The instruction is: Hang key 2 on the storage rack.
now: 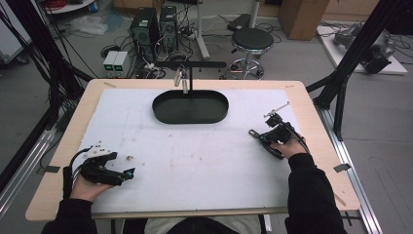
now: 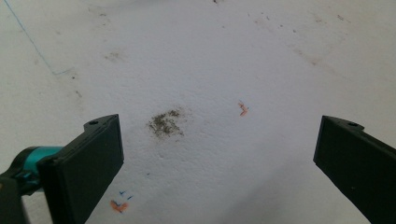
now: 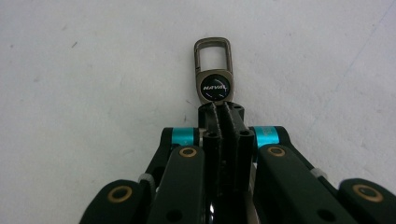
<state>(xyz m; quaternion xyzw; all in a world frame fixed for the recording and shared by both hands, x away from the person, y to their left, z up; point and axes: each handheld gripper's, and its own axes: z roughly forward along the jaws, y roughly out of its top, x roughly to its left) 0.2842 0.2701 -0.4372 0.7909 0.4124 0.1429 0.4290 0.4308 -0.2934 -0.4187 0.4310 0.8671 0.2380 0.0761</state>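
Clamped in my right tool (image 3: 219, 114), low centre of its view, is the keychain clip (image 3: 213, 70). My left tool (image 2: 215, 154) rests wide open and empty. Next, I judge, carry the clip to the hanger stand (image 1: 190, 64) at upper centre.

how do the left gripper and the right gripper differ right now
The left gripper has its jaws spread wide apart, while the right gripper has its jaws pressed together. The left gripper holds nothing, with bare white mat and a dark smudge between its jaws; the right gripper pinches a metal key fob by its lower end, clip loop pointing away. Both are black with teal parts, hand-held low over the mat.
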